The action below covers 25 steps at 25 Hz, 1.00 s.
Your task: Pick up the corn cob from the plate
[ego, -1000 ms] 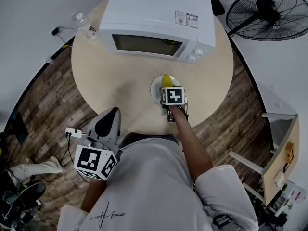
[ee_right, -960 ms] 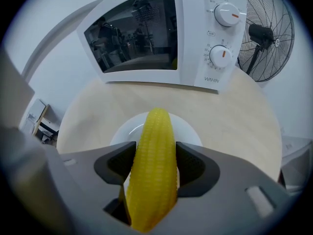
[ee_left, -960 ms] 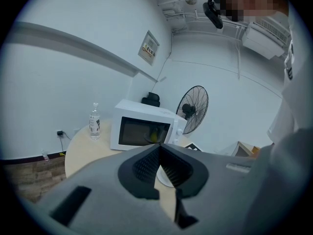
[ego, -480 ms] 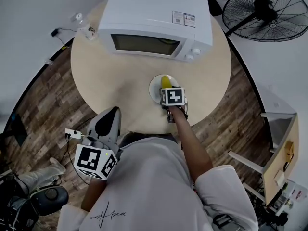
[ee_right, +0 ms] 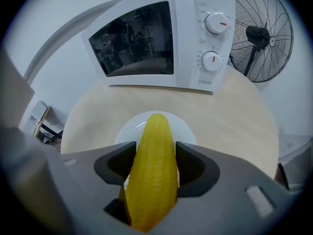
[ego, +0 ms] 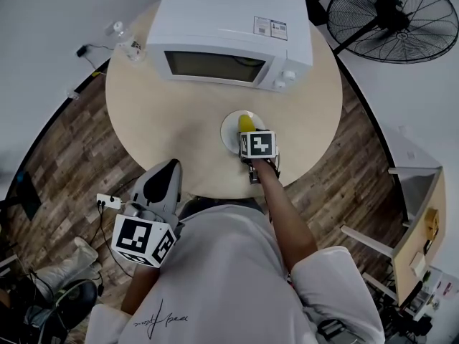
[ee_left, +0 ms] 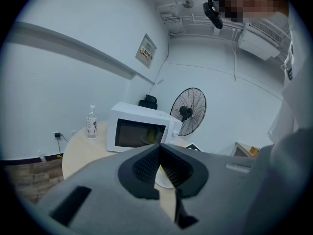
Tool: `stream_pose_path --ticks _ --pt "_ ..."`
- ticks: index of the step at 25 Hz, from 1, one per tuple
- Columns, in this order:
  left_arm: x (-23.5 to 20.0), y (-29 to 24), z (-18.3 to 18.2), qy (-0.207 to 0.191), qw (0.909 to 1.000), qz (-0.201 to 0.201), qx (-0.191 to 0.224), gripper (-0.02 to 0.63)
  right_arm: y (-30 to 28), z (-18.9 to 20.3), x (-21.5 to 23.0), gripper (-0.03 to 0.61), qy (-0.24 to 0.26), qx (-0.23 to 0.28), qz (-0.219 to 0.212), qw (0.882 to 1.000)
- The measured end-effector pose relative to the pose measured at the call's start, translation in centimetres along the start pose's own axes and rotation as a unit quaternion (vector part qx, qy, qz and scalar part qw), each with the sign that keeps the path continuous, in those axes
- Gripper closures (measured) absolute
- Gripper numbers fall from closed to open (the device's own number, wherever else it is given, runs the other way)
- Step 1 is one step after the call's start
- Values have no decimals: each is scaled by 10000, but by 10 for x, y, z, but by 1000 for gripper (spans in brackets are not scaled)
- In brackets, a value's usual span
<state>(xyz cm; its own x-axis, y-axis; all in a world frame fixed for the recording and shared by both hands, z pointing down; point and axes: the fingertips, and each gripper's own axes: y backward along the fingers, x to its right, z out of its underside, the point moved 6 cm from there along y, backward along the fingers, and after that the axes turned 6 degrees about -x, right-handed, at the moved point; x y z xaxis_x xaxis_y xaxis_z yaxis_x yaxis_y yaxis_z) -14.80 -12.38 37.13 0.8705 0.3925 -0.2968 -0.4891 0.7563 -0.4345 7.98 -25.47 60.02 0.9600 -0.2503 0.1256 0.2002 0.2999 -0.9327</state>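
A yellow corn cob (ego: pixel 246 122) lies lengthwise over a small white plate (ego: pixel 229 130) on the round wooden table (ego: pixel 161 124), just in front of the microwave. My right gripper (ego: pixel 250 135) points steeply down at it. In the right gripper view the corn cob (ee_right: pixel 155 131) fills the gap of the right gripper (ee_right: pixel 154 169), both pads against its sides, with the plate (ee_right: pixel 185 130) under it. My left gripper (ego: pixel 167 169) hangs off the table's near edge. It is shut and holds nothing, its tips (ee_left: pixel 159 148) meeting.
A white microwave (ego: pixel 231 29) with its door shut stands at the back of the table. A water bottle (ego: pixel 129 41) stands at the table's far left. A floor fan (ego: pixel 391 16) stands beyond the table to the right. A power strip (ego: pixel 109 201) lies on the wood floor.
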Motion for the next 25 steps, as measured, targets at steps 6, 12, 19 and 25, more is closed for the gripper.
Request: stream_pose_path --ticks 6,12,19,25 --pt "4 0 0 -25 10000 45 8 621 6 1 1 311 -73 89 -39 9999" --pt "5 -1 -3 -78 9999 101 20 621 12 -2 0 311 -131 188 -85 9997" --pt "4 0 -3 -63 9999 144 63 621 23 -5 -1 311 -160 332 -176 9992" --pt "3 2 -2 -84 9998 185 68 621 31 -3 -1 311 -215 436 -198 9986"
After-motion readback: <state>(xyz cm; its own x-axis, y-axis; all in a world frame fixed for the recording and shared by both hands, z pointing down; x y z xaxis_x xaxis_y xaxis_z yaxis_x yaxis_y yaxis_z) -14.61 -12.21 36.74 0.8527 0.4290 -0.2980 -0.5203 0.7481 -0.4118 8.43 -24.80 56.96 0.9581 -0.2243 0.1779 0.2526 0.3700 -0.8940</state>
